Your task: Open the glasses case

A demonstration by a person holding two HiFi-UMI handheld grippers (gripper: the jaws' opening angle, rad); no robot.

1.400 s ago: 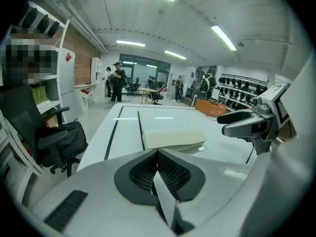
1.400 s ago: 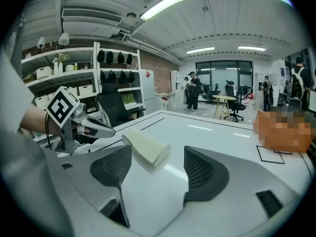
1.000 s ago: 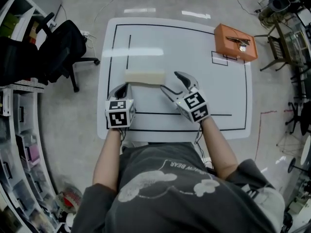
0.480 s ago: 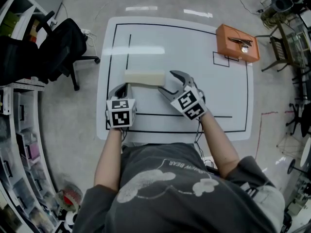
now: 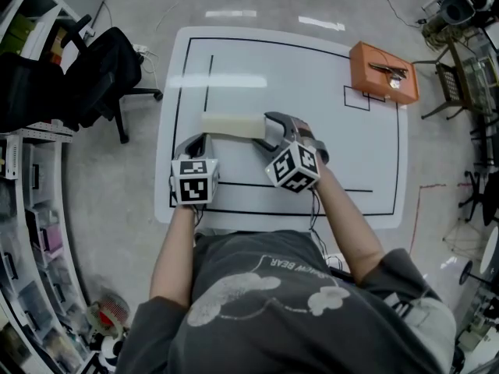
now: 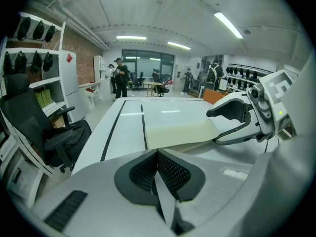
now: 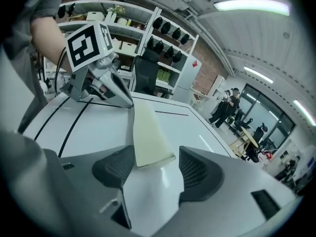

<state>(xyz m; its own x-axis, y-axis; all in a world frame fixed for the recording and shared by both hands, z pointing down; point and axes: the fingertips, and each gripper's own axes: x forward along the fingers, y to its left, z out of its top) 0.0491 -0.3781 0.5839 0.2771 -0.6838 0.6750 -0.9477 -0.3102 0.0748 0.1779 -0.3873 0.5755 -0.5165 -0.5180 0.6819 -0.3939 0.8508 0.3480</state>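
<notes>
Behind right gripper [image 5: 265, 131], glasses case [image 5: 226, 125] end half-hidden, between just-closing jaws

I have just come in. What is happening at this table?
A person holds a tool in each hand at a cream glasses case, which lies closed on the white table. The left tool is shut and empty, its tip beside the case's left end. The right tool is open around the case's right end; its jaws have just been closing a little but do not grip it yet.
</notes>
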